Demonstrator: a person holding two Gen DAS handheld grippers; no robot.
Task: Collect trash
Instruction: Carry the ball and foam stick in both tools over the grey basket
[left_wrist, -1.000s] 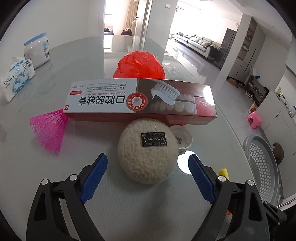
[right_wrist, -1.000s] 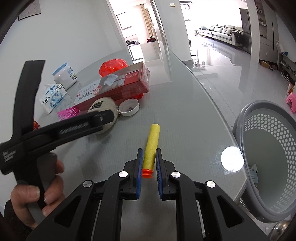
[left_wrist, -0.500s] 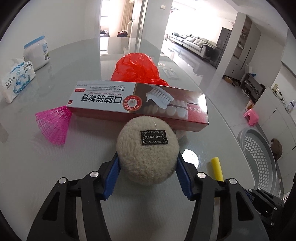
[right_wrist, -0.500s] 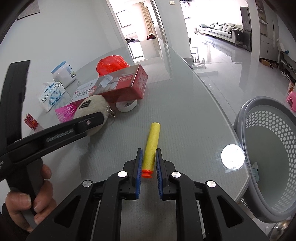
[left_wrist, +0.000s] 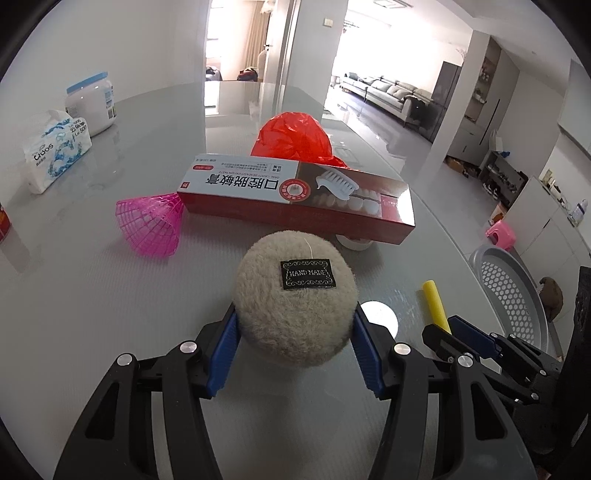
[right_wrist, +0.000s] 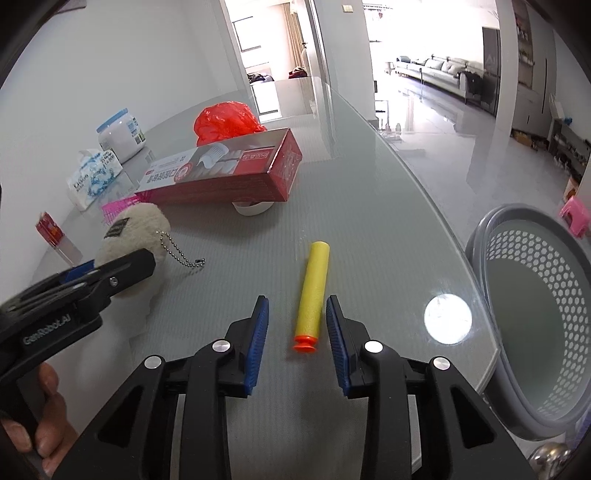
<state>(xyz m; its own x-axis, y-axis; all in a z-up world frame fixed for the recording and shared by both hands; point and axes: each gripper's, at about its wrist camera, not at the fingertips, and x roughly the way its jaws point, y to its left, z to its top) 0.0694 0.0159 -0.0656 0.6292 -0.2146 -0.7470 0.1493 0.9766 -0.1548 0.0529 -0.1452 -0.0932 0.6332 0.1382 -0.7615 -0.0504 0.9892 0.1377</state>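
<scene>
A cream plush ball (left_wrist: 295, 295) with a black "hand made" label and a bead chain (right_wrist: 181, 254) sits between the blue pads of my left gripper (left_wrist: 295, 321), which is shut on it just above the glass table (left_wrist: 92, 295). In the right wrist view, a yellow foam dart (right_wrist: 314, 284) with an orange tip lies on the table. My right gripper (right_wrist: 296, 301) straddles the dart; its jaws are opening and the pads stand clear of it. The grey perforated basket (right_wrist: 476, 240) stands below the table's right edge.
A red-and-white toothpaste box (left_wrist: 295, 188) rests partly on a small white cap (left_wrist: 354, 243). Behind it is a red plastic bag (left_wrist: 291, 136); to its left lie a pink mesh cone (left_wrist: 151, 223), a tissue pack (left_wrist: 55, 155) and a white jar (left_wrist: 90, 103).
My left gripper closed on the plush ball and drew it back from the toothpaste box. My right gripper's jaws, shut on the dart before, have parted and the dart lies free.
</scene>
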